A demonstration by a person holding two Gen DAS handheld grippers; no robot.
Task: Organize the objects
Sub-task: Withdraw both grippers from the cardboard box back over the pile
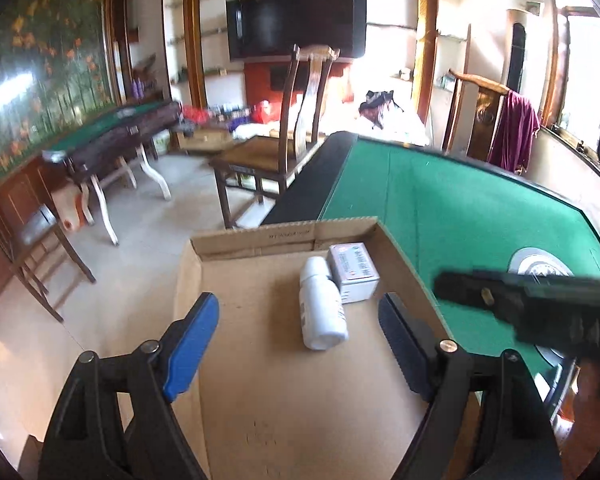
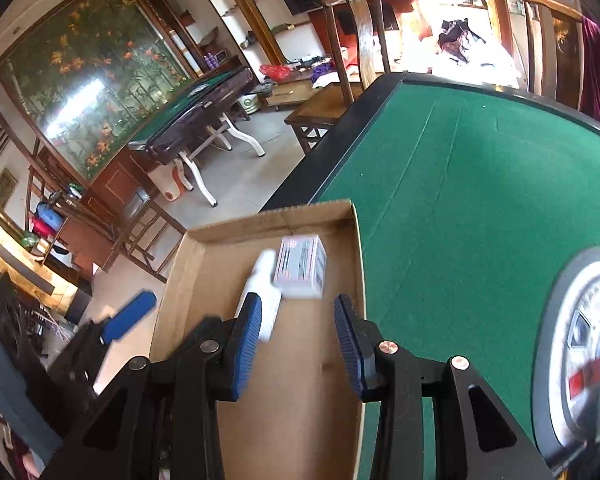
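Now both grippers clear above the cardboard tray (image 1: 260,360): left gripper (image 1: 300,344) spread wide, right gripper (image 2: 298,344) narrower, nothing held. Bottle (image 1: 322,312) lying inside, touching small box (image 1: 354,272) near far wall — apparently already sorted.

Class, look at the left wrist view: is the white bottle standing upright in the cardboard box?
No. The white bottle lies on its side in the cardboard box.

Cardboard box wall (image 1: 256,236): a short line of small dark print, too blurred to read.
Small white carton (image 1: 354,274): red and grey label print, illegible.
Round dial in tabletop (image 2: 584,344): ring of characters, unreadable.
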